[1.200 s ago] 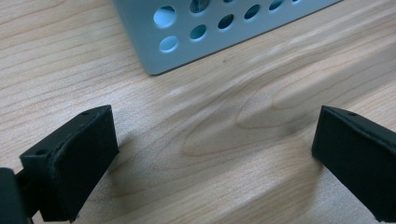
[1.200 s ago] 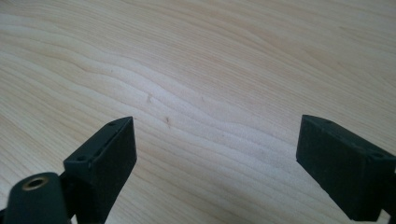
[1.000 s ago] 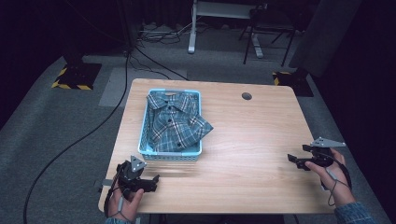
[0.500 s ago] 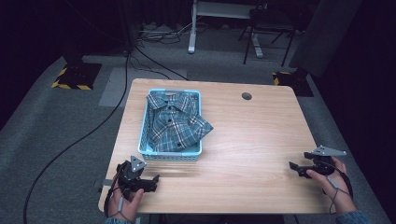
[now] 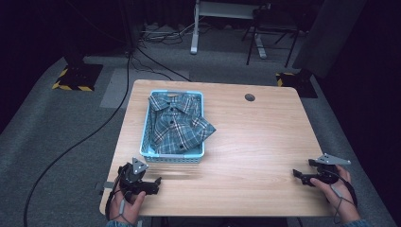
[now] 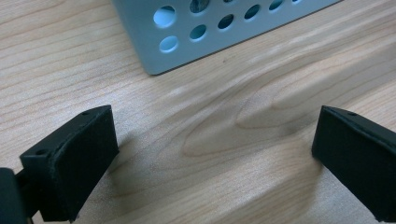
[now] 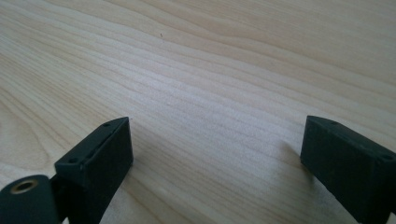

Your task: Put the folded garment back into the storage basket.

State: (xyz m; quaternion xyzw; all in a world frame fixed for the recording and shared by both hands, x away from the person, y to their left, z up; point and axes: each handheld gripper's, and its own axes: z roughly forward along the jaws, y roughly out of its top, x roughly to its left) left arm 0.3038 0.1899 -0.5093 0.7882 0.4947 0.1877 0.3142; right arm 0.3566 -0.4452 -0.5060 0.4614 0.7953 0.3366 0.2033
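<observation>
A folded blue plaid shirt (image 5: 177,125) lies in a light blue perforated basket (image 5: 174,157) on the left half of the wooden table (image 5: 255,137); one corner of the shirt hangs over the basket's right rim. My left gripper (image 5: 153,182) rests low on the table's front left corner, just in front of the basket, open with nothing between its jaws. The basket's corner (image 6: 196,42) stands close ahead of it in the left gripper view. My right gripper (image 5: 297,176) sits near the front right edge, open over bare wood (image 7: 210,93).
A round cable hole (image 5: 249,97) is set in the table's far right part. Dark carpet (image 5: 56,127) with trailing cables (image 5: 80,142) surrounds the table. A desk frame (image 5: 222,19) and a chair base (image 5: 269,28) stand behind it.
My right gripper has drawn back toward the table's front right edge. The left gripper, basket and shirt have stayed put.
</observation>
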